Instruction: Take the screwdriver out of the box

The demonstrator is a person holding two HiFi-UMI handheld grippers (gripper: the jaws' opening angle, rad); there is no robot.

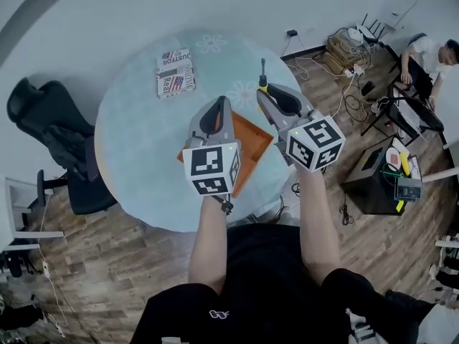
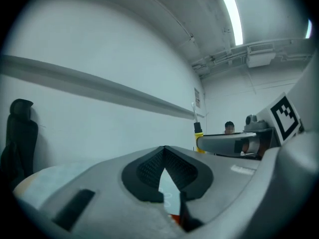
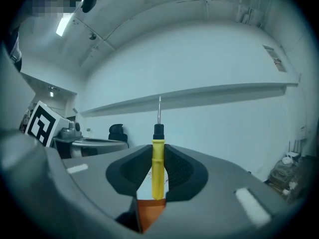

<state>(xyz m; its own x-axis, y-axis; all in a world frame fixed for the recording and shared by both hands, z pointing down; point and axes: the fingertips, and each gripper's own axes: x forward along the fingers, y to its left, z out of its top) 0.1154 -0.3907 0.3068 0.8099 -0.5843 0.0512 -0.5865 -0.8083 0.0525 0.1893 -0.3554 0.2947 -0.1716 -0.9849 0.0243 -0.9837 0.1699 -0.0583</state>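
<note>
The yellow-handled screwdriver (image 3: 158, 163) is clamped by its handle between the pads of the right gripper (image 3: 158, 151), with its black collar and thin shaft sticking out ahead. It is held in the air over the far corner of the open orange box (image 1: 252, 145). The left gripper (image 2: 164, 158) hangs beside it over the box, its jaw tips touching with nothing between them. The box lies on a round pale table (image 1: 136, 135). Farther back lies a flag-printed pack (image 1: 176, 72) reading "DUSTOR" and "Real".

Round table (image 1: 136, 145), black chair (image 1: 44, 117), wood floor (image 1: 115, 264), pale wall (image 1: 215, 6)
</note>
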